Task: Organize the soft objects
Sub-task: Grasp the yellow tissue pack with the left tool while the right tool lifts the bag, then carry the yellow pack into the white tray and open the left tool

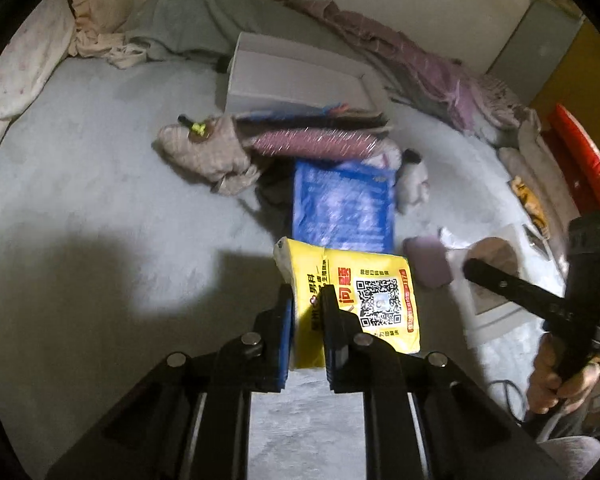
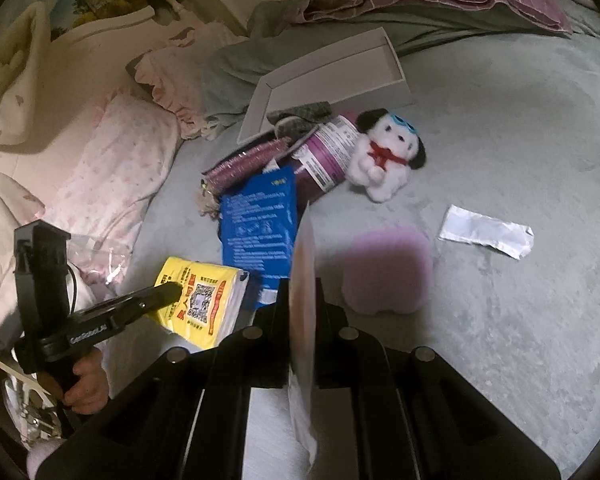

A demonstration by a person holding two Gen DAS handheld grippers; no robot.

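- Clamping of the yellow tissue pack [image 1: 352, 300] by the left gripper [image 1: 308, 320] is shown, its long axis crosswise.
- A thin white sheet [image 2: 302, 280] is pinched edge-on by the right gripper [image 2: 300, 312]; the white box [image 1: 292, 76] lies ahead.

Open bedsheet to the sides, a cluttered strip straight ahead

Ahead of the left gripper [image 1: 307, 312], past the yellow printed tissue pack [image 1: 364, 300] it clamps, the blue plastic pouch [image 1: 342, 208], pink-striped folded cloth [image 1: 316, 144] and shallow white cardboard box [image 1: 288, 80] block the way. To its left the grey bedsheet [image 1: 100, 152] lies bare. Ahead-right of the right gripper [image 2: 304, 308], a fuzzy lilac pad [image 2: 388, 268] sits near; beyond it the sheet is open.
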